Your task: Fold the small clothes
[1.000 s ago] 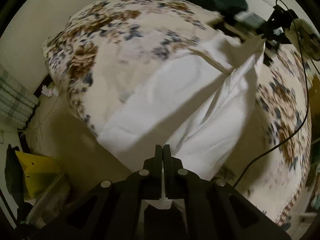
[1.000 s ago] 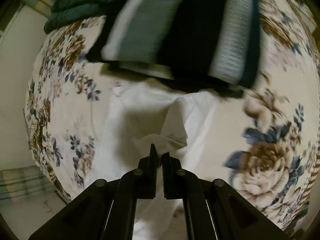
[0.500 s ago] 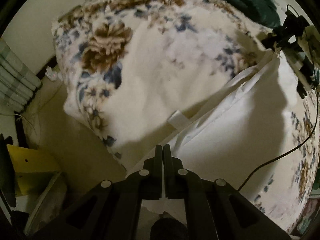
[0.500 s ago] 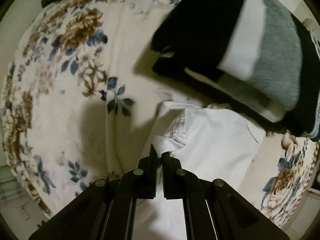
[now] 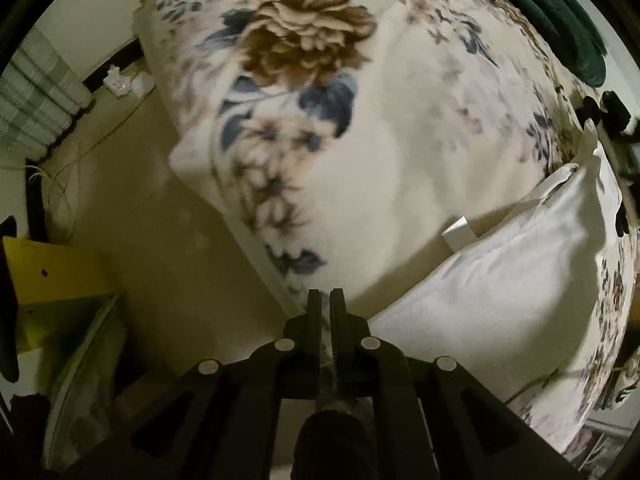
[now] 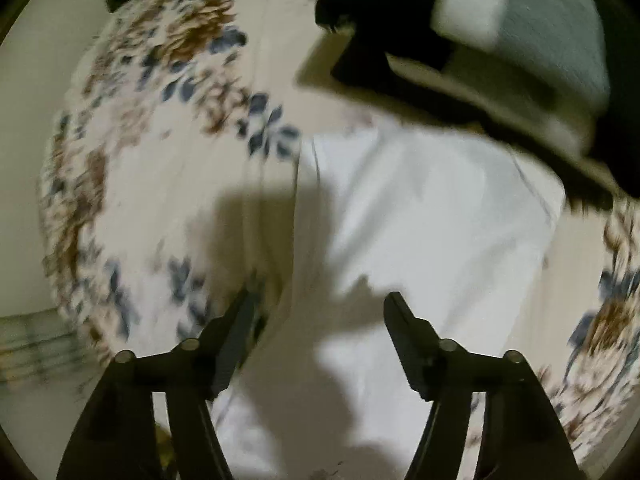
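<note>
1. We note that the right gripper [image 6: 318,312] has just been opening; its jaws now stand wide apart with nothing between them. Half a second ago they pinched a bunched corner of the white garment [image 6: 420,216]; that corner is now released and the cloth lies flat on the floral blanket [image 6: 160,184].
2. We read this as one fold laid down on the right side. The fold is placed but not yet smoothed.
3. The left gripper [image 5: 326,300] has its jaws nearly together. In the left wrist view a sliver of pale cloth seems to sit low between them, so we judge it to be gripping the garment's near edge; the blur leaves this uncertain.
4. Compared with a second ago, the garment no longer hangs stretched between the two grippers. It rests on the bed, close to the bed's near edge.
5. Edges: in the left wrist view the blanket's border runs just beside the left fingertips, with bare floor [image 5: 172,216] beyond it. The garment's long seam, with a small white tag [image 5: 460,232], points away toward the right gripper.
6. Open room: bare blanket lies to the left of the garment. A folded dark and grey striped garment [image 6: 500,40] lies just beyond the white garment's far edge, so we judge room that way to be limited.
</note>
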Available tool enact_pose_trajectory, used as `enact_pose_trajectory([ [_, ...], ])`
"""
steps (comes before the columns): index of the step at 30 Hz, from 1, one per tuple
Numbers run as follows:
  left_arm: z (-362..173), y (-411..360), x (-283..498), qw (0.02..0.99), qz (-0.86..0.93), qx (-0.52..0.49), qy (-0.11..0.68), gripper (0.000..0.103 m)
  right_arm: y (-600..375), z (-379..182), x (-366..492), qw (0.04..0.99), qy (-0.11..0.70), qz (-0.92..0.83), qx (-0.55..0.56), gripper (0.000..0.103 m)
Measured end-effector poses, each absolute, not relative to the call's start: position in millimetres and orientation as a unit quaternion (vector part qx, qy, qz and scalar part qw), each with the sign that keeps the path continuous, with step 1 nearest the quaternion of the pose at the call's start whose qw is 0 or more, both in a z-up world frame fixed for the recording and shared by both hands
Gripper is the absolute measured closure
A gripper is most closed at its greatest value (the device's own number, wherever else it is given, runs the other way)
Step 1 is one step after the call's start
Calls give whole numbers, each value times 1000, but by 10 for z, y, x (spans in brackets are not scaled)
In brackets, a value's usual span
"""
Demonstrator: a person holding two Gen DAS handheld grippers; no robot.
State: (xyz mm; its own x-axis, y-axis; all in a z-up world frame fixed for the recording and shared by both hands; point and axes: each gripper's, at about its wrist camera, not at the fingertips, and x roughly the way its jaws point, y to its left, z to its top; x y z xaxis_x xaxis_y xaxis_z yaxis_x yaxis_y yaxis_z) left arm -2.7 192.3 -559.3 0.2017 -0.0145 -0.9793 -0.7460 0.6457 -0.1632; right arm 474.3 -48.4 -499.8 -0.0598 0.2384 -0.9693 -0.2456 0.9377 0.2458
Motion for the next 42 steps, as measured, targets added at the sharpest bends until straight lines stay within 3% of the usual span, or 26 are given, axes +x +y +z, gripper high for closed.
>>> enact_pose_trajectory([
  [6,-5343,1669,195,711,241,-309,584,99,-1437,-4922,3952,682,705,188,43,26],
  [12,-4950,1185,1005,749,182,-277,573,99,-2179,-5160,3287,669,719,159,99,26],
  [18,-4670,689,2172,807,141,-174,546,78,-2657,-5212,3112,685,701,135,143,26],
  [22,-4806,449,2892,826,105,-107,543,74,-2762,-5250,3247,706,689,101,126,26],
  [28,-5432,143,3769,811,37,-43,582,74,-2792,-5416,3564,710,692,39,124,25],
  [30,-5644,86,3958,794,16,-30,606,64,-2769,-5481,3664,710,693,17,127,20],
  [32,-5782,51,4094,786,9,-1,618,36,-2741,-5513,3733,711,692,-2,126,19],
  [33,-5811,47,4132,785,9,9,620,27,-2710,-5531,3770,711,691,-7,127,18],
  [34,-5849,53,4182,783,12,21,622,6,-2676,-5560,3808,711,691,-11,131,15],
  [35,-5917,91,4249,777,18,29,629,0,-2644,-5582,3847,711,690,-14,134,14],
  [42,-6097,413,4423,760,-28,-74,646,0,-2441,-5693,4120,714,682,-25,156,14],
])
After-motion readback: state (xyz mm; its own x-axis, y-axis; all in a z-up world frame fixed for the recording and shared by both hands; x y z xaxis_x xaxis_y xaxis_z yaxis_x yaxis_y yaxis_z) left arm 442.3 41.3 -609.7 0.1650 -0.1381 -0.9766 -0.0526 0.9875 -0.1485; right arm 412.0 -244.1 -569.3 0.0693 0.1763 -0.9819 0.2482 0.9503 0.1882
